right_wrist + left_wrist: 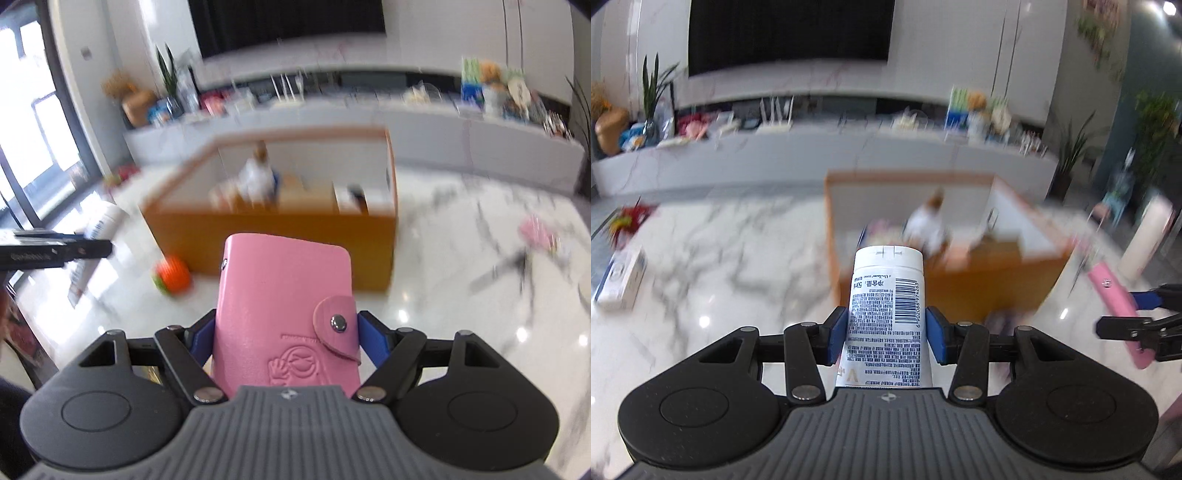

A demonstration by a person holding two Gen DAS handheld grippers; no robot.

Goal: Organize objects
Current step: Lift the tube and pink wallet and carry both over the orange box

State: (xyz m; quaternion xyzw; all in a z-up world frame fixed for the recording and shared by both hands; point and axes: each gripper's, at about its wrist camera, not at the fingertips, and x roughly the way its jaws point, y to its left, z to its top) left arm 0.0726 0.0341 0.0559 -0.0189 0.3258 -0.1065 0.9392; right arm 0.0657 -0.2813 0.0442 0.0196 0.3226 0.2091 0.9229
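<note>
Left hand-held gripper (pixel 886 325) clamped on white tube (pixel 886 295). Right hand-held gripper (pixel 284 332) clamped on pink card wallet (pixel 284 314). Both above marble worktop (pixel 720 258), facing orange box (pixel 277 240).

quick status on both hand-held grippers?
Left hand-held gripper: closed on a white plastic tube with a barcode label.
Right hand-held gripper: closed on a pink leather snap-button wallet.

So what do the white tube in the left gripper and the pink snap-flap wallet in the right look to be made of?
White tube: likely soft plastic, smooth with a slight sheen, label and barcode printed straight on it, and a harder-looking flat white cap. Pink snap-flap wallet: looks like leather or faux leather, matte and finely grained, with an embossed emblem and a shiny metal snap; real or synthetic I cannot tell.
</note>
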